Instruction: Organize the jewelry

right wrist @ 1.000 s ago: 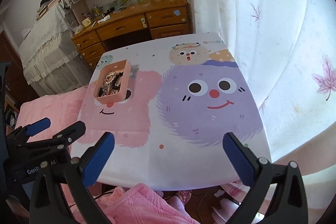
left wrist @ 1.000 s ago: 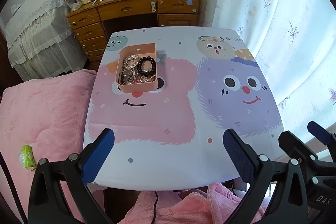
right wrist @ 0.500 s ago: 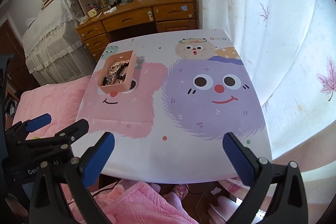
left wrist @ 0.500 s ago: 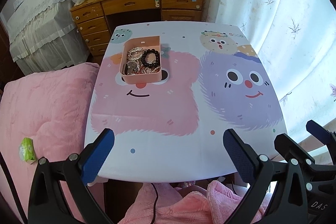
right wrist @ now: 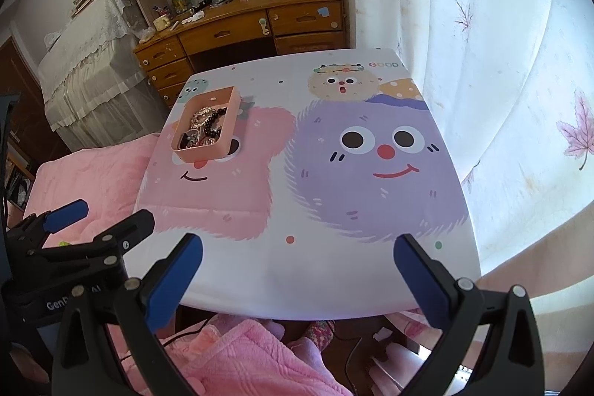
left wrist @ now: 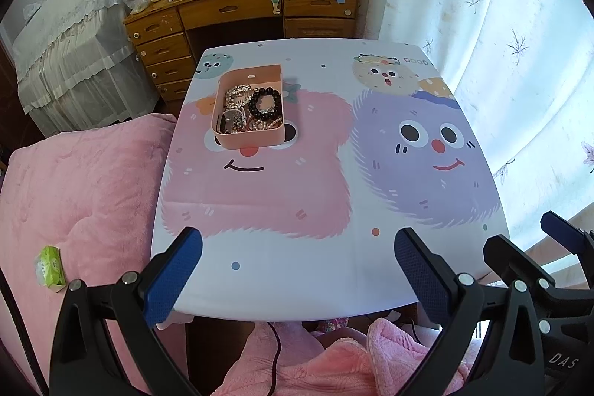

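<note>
— So where's the jewelry from where you stand?

— All of it sits in the pink tray [left wrist: 248,137], on the far left part of the table [left wrist: 297,270], right over the eyes of the pink monster printed on the tabletop. A black bead bracelet [left wrist: 264,104] lies toward the tray's right side, a sparkly silver piece [left wrist: 237,94] at the back left, and pearly strands [left wrist: 261,125] along the near wall. The rest is a tangle I can't sort out.

— And the two grippers?

— Both hang at the near edge of the table, well apart from the tray. The left gripper [left wrist: 297,270] has its blue pads spread wide with nothing between them. The right gripper [right wrist: 297,270] is the same, jaws wide apart and empty, just beside the left one.

— What's around the table?

— A pink blanket [left wrist: 81,195] on the left with a small green packet [left wrist: 49,265] lying on it, a wooden desk [left wrist: 241,6] behind, and a white curtain [left wrist: 501,43] with leaf prints on the right.
</note>
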{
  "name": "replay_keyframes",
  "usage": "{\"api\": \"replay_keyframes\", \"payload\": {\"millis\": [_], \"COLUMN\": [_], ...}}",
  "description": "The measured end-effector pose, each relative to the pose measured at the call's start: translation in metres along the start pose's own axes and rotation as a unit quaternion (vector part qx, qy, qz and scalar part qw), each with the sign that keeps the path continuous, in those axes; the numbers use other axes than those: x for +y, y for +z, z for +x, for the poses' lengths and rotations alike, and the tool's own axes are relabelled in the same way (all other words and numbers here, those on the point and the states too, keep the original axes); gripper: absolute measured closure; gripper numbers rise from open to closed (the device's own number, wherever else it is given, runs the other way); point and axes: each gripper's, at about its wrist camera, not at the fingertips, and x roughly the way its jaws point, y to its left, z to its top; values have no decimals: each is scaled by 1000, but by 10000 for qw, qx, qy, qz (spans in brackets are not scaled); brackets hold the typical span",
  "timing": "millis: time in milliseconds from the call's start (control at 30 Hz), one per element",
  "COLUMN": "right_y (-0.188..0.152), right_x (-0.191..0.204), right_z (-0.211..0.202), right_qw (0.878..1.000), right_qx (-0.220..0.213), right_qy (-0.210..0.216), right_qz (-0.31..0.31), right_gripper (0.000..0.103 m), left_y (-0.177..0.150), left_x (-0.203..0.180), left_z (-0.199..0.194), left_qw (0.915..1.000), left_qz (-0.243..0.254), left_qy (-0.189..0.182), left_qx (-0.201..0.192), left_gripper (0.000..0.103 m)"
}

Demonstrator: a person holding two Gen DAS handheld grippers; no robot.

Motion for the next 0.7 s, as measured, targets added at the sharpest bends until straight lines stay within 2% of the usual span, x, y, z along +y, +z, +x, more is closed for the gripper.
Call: {"api": "replay_keyframes", "payload": {"millis": [700], "right_y": [3], "right_x": [-7], "right_z": [5], "right_qw": [9997], "right_qx": [78], "right_qy": [98], "right_qz": [187], "right_gripper": [0], "left_y": [5], "left_x": [-1], "left_z": [1], "left_qw": [9997], "left_qz": [99], "left_qy": [224], "left_qx": [6], "left_gripper": [1]}}
